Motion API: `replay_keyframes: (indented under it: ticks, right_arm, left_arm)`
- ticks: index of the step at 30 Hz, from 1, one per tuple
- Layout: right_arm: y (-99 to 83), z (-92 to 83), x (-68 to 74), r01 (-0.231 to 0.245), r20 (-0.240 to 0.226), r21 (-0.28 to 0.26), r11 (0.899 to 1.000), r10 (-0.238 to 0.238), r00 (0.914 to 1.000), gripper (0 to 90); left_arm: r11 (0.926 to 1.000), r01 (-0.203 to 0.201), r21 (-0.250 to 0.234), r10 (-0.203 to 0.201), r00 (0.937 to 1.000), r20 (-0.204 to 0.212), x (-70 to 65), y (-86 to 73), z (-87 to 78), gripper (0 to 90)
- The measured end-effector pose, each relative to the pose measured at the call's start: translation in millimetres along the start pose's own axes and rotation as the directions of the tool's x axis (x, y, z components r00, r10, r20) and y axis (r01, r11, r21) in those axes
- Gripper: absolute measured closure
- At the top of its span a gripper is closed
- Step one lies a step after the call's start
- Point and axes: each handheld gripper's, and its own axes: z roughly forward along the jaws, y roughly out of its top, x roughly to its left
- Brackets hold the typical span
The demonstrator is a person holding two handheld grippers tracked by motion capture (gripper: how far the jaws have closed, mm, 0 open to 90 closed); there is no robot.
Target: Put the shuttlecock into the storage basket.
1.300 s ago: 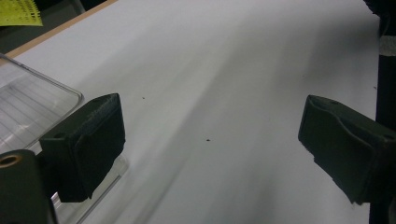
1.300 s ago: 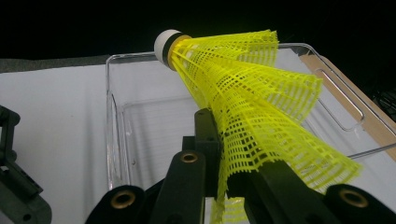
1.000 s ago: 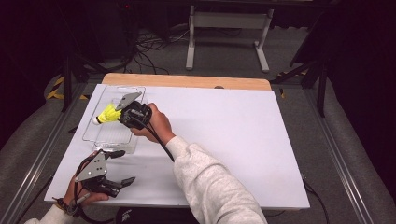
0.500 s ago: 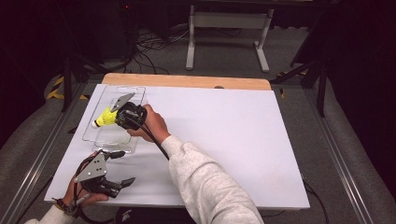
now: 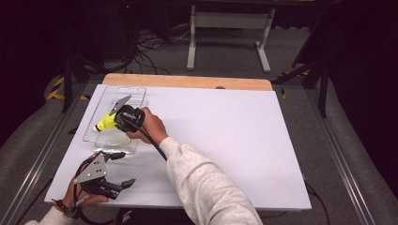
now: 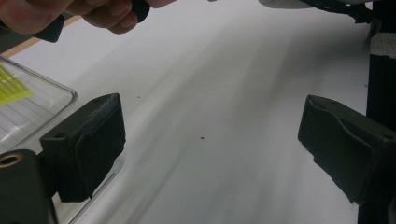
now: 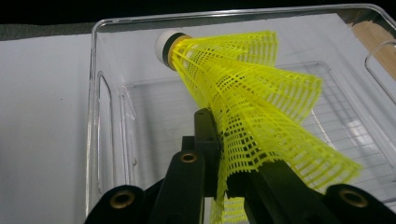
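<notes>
A yellow mesh shuttlecock (image 7: 252,93) with a white cork head hangs just above a clear plastic tray (image 7: 107,93), head pointing away from the gripper view camera. My right gripper (image 7: 219,140) is shut on the skirt's edge. In the high view the right gripper (image 5: 116,121) holds the shuttlecock (image 5: 105,123) over the tray (image 5: 136,93) at the table's left. My left gripper (image 5: 124,168) rests near the front left corner, its jaws wide apart. In its own view the left gripper (image 6: 210,140) has bare white table between its pads, with the tray corner (image 6: 42,93) at the left.
A white sheet (image 5: 225,126) covers the table, with a wooden strip (image 5: 187,80) at its far edge. Metal rails run along both sides. Beyond the table lie cables (image 5: 150,47) and a grey stand (image 5: 225,21) on the dark floor.
The right hand has carried the shuttlecock a little left and down, lower over the tray. The left gripper has stayed where it was.
</notes>
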Motion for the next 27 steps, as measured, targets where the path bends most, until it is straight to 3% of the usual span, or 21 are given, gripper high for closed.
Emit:
replay_keyframes:
  ticks: [27]
  right_arm:
    - [-16.1,15.2,3.9,-0.029,-0.036,0.057,0.998,0.031,0.9989,86.9]
  left_arm:
    - [0.9999,0.002,0.010,-0.002,0.9999,0.011,-0.5,-0.4,2.5,8.4]
